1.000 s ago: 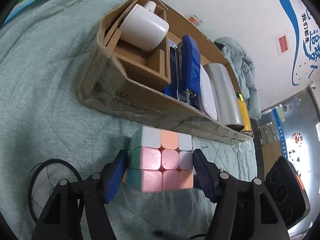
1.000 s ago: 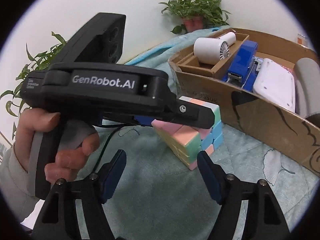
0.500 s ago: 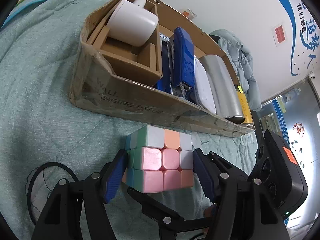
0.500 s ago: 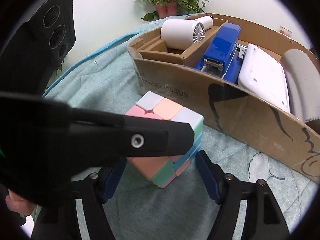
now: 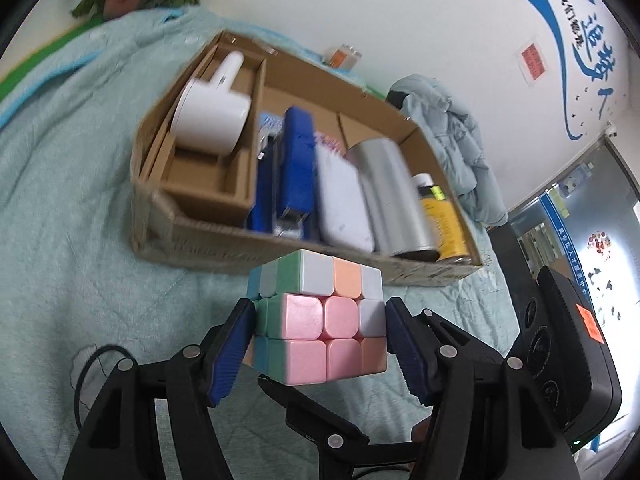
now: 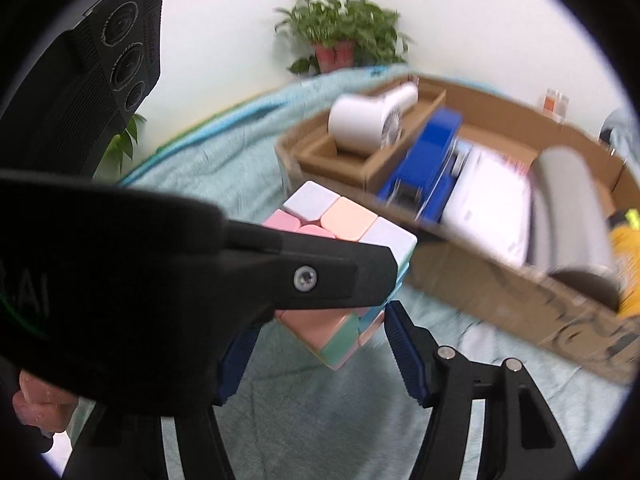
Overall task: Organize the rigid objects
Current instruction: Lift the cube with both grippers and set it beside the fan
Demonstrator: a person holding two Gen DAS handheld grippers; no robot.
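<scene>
A pastel puzzle cube hangs above the teal blanket, level with the front wall of the cardboard box. My left gripper is shut on it, blue pads pressed on its left and right sides. In the right wrist view the left gripper's finger crosses in front of the cube. My right gripper comes from below, its jaws closing around the cube's lower corner. Its right pad is close beside the cube's edge; its left pad is mostly hidden. One of its fingers shows under the cube.
The box holds a white fan, a blue stapler, a white case, a silver cylinder and a yellow bottle. A black cable loop lies on the blanket. A potted plant stands behind.
The left gripper has risen with the cube off the blanket, so the box shows more from above. The right gripper has come in under the cube and its jaws have narrowed.
</scene>
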